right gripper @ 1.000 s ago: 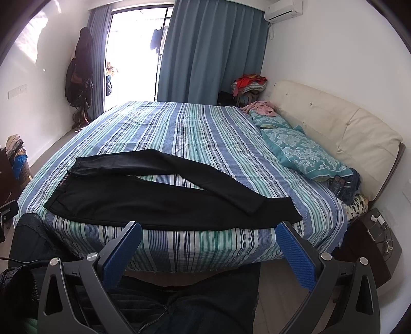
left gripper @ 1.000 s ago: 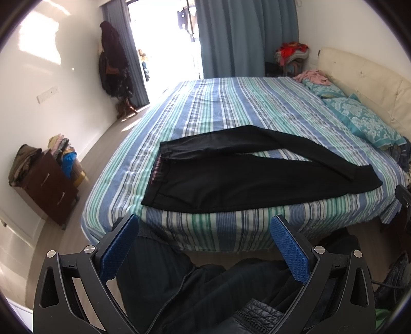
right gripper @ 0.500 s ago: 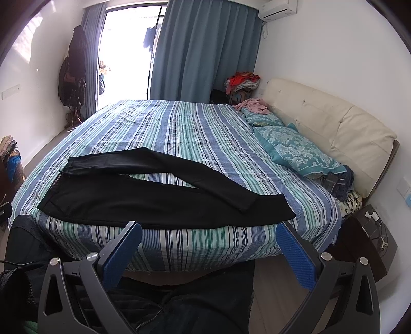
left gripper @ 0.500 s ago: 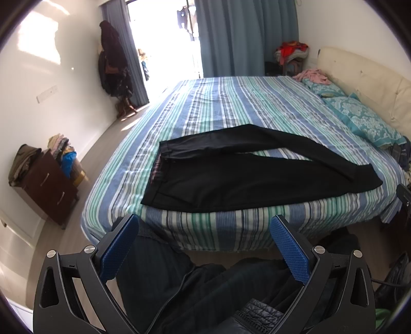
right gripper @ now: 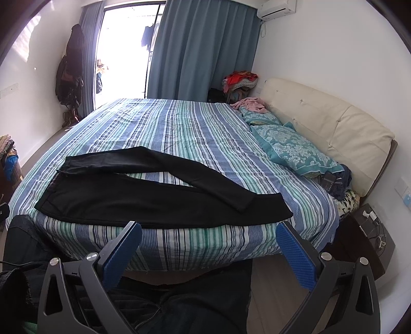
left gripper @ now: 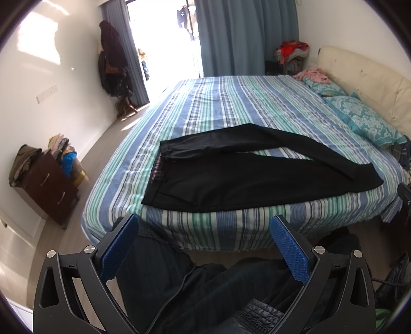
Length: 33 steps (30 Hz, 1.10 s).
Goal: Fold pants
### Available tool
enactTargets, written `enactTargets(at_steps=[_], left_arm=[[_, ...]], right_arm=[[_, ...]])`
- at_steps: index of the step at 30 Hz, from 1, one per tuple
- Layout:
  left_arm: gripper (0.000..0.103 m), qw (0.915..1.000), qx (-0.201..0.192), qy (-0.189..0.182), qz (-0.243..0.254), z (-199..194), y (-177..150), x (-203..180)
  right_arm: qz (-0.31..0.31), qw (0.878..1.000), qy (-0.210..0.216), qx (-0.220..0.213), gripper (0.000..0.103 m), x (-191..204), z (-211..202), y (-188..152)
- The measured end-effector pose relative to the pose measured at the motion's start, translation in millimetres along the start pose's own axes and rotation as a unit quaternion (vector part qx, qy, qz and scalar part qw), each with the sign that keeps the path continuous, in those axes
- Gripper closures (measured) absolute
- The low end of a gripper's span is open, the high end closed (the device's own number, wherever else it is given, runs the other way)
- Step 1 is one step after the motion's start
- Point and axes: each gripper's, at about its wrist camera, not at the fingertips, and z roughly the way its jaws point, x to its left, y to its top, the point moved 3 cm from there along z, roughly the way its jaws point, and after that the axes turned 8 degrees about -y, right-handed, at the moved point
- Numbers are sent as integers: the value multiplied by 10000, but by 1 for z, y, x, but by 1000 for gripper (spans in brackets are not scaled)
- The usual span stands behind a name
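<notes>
The left tool [left gripper: 203, 246] and the right tool [right gripper: 209, 248] are both hanging wide apart and holding nothing, while the black pants [left gripper: 246, 177] are lying spread flat on the striped bed [left gripper: 231, 108] at 12 o'clock, so I think no folding is starting yet.

Dresser [left gripper: 48, 185] top buried under clothes, nightstand [right gripper: 370, 231] items too small to identify, doorway [right gripper: 123, 51] washed out by glare

- One pair of black pants [left gripper: 246, 177]
- One striped bed [left gripper: 231, 102]
- Two teal pillows [right gripper: 295, 151]
- Two open grippers: left gripper [left gripper: 204, 244], right gripper [right gripper: 209, 246]
- One dark dresser [left gripper: 46, 185]
- One air conditioner [right gripper: 276, 9]
</notes>
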Motion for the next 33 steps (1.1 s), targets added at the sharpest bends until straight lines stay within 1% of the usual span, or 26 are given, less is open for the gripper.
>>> enactTargets(at_steps=[33], left_arm=[[1, 10000, 33, -4, -4, -1, 0, 2]], right_arm=[[15, 10000, 5, 17, 0, -1, 1, 0]])
